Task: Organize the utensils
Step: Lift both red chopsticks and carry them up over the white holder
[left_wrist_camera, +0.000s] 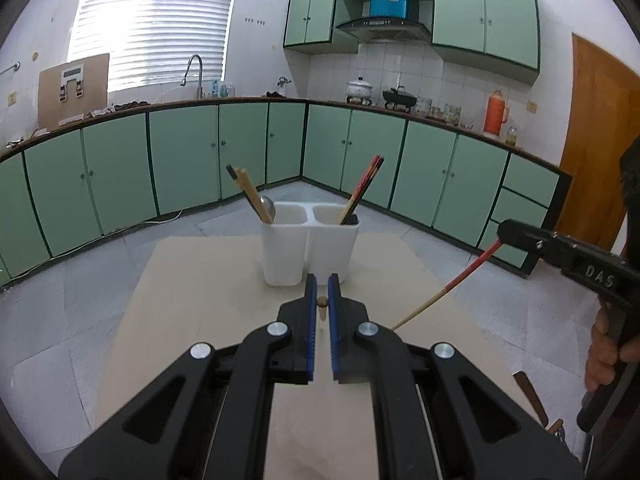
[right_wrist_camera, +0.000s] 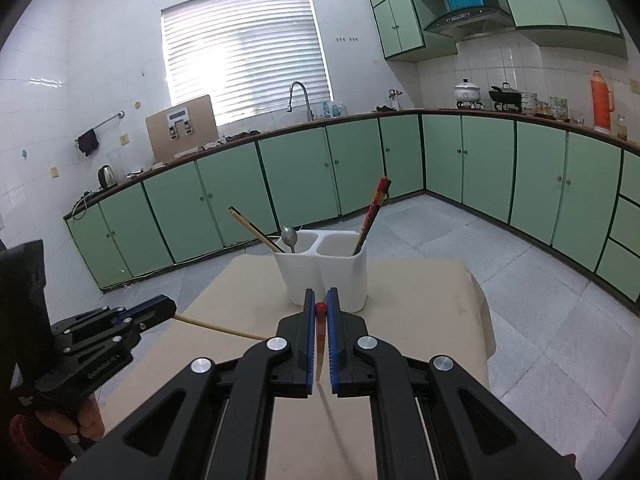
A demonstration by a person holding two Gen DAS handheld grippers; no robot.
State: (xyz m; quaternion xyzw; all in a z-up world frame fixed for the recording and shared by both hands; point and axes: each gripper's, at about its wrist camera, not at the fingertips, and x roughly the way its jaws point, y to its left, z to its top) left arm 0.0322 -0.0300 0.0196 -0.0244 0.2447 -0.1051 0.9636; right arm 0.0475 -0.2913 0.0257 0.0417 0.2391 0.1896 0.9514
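Observation:
A white two-compartment holder [left_wrist_camera: 308, 248] [right_wrist_camera: 324, 276] stands on the beige-covered table [left_wrist_camera: 200, 288]. Its left cup holds tan chopsticks [left_wrist_camera: 250, 194] and a metal spoon [right_wrist_camera: 289, 237]. Red-and-black chopsticks [left_wrist_camera: 366, 184] lean in the right cup. My left gripper [left_wrist_camera: 322, 280] is shut on a plain wooden chopstick [left_wrist_camera: 322, 308], just in front of the holder. My right gripper [right_wrist_camera: 320, 294] is shut on a red-topped chopstick [right_wrist_camera: 320, 320], which slants down toward the table in the left wrist view. Each gripper also shows in the other's view: right gripper [left_wrist_camera: 502, 234], left gripper [right_wrist_camera: 172, 308].
A brown utensil handle [left_wrist_camera: 528, 396] lies at the table's near right edge. A person's hand [left_wrist_camera: 604, 352] holds the right tool. Green cabinets [right_wrist_camera: 304, 172] run along the far walls, with grey tiled floor [right_wrist_camera: 520, 280] around the table.

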